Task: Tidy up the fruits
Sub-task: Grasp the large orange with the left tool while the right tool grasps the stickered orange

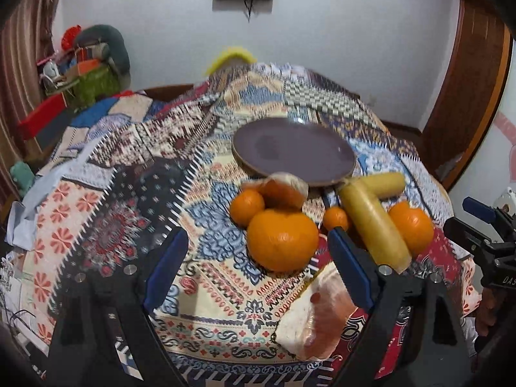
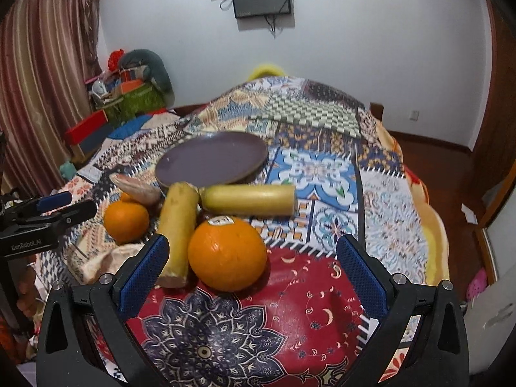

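A brown plate point(image 1: 293, 150) sits bare on the patterned cloth; it also shows in the right wrist view point(image 2: 211, 158). In front of it lie several oranges, among them a large one point(image 1: 282, 240), and two yellow bananas point(image 1: 371, 222). A pomelo wedge point(image 1: 319, 316) lies near my left gripper point(image 1: 258, 267), which is open and empty, the large orange just beyond its fingertips. My right gripper point(image 2: 254, 267) is open and empty, with a stickered orange point(image 2: 227, 253) between its fingers and bananas point(image 2: 177, 229) at its left finger.
A wrapped pomelo piece point(image 1: 283, 188) lies at the plate's front edge. The table point(image 2: 393, 193) is round with a patchwork cloth. Clutter point(image 1: 87, 64) is piled at the back left by a curtain. The other gripper point(image 1: 483, 245) shows at the right edge.
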{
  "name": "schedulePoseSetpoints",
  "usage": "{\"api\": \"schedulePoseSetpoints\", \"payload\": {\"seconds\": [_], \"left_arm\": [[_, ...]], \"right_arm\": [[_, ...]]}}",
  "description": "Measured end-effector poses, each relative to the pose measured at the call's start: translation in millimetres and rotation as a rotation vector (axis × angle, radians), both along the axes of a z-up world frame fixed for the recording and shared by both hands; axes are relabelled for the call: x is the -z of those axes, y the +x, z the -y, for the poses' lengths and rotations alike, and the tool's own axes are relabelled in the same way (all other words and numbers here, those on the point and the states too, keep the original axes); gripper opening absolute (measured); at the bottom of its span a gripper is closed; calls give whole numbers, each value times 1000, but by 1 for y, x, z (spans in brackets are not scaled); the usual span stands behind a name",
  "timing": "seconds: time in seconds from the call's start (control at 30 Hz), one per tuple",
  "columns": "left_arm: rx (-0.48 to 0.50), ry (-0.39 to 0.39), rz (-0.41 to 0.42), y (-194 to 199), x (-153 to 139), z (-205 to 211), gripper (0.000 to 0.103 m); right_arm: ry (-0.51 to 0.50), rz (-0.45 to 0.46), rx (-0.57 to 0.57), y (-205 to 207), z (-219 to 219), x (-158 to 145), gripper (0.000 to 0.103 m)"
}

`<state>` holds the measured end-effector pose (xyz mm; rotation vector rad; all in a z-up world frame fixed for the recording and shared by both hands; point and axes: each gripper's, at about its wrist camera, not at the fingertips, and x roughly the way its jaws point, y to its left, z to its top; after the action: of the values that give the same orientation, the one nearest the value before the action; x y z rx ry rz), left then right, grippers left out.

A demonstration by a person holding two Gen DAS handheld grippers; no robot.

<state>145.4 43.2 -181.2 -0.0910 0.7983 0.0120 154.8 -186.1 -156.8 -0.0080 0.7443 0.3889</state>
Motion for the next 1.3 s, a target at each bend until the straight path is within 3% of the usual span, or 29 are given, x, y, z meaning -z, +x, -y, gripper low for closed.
{"api": "schedulePoseSetpoints", "payload": {"seconds": [0.17, 0.3, 0.6, 1.0, 1.03, 1.1, 1.3], "left_arm": [[17, -12, -53, 8, 17, 5, 89], [31, -7, -70, 13, 24, 9, 87], [44, -4, -83, 30, 32, 11, 84], [59, -2, -100, 44, 39, 18, 69], [61, -6, -103, 45, 40, 18, 68], [64, -10, -107, 46, 40, 19, 66], [66, -11, -113, 44, 39, 18, 65]], "right_arm": [[2, -30, -11, 12, -5, 11, 96], [22, -76, -43, 17, -8, 17, 84], [47, -112, -83, 28, -15, 26, 83], [157, -190, -90, 46, -9, 35, 82], [178, -208, -93, 48, -7, 37, 81], [220, -234, -112, 49, -5, 39, 69], [183, -216, -107, 43, -9, 34, 67]]}}
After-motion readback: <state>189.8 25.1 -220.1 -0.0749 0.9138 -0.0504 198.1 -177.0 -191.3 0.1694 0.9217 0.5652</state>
